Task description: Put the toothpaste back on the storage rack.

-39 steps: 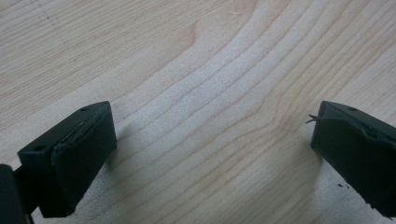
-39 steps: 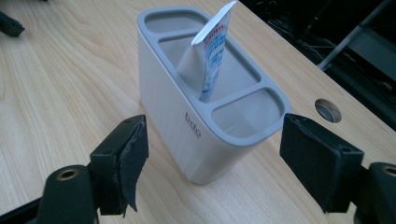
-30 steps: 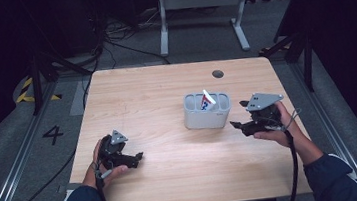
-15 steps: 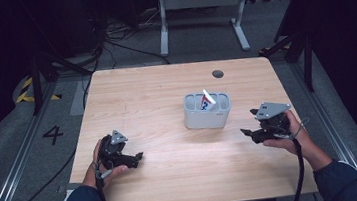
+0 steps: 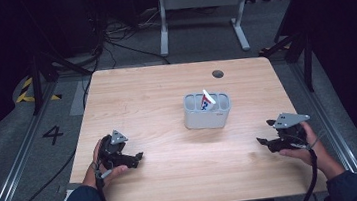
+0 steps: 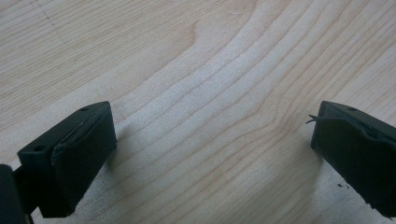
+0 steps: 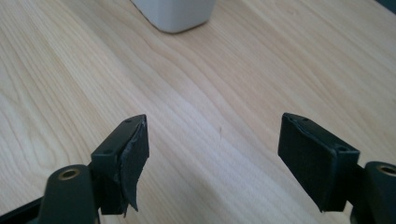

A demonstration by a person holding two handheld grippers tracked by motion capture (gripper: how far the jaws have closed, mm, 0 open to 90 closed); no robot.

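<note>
1. The wooden table (image 5: 166, 97) takes up the middle of the high view, pale grain running side to side, with a small dark round hole (image 5: 218, 73) near its upper right edge.
2. The grey compartmented holder (image 5: 207, 111) stands upright just right of centre in the high view, well apart from both grippers. In the right gripper view its rounded white-grey base (image 7: 175, 14) sits at the top edge, above the jaws.
3. The right gripper (image 5: 265, 143) lies at the lower right of the high view, held in the person's right hand (image 5: 308, 146) and pointing left across the table. In the right gripper view (image 7: 212, 140) its jaws stand wide apart with only bare wood between them; it has hold of nothing.
4. The left gripper (image 5: 138, 157) sits at the lower left of the high view in the left hand (image 5: 99, 165), pointing right. In the left gripper view (image 6: 212, 144) its jaws are spread wide, close over the tabletop, gripping nothing.
5. A small red, white and blue packet (image 5: 206, 100) sticks up from a compartment of the holder, leaning slightly.
</note>
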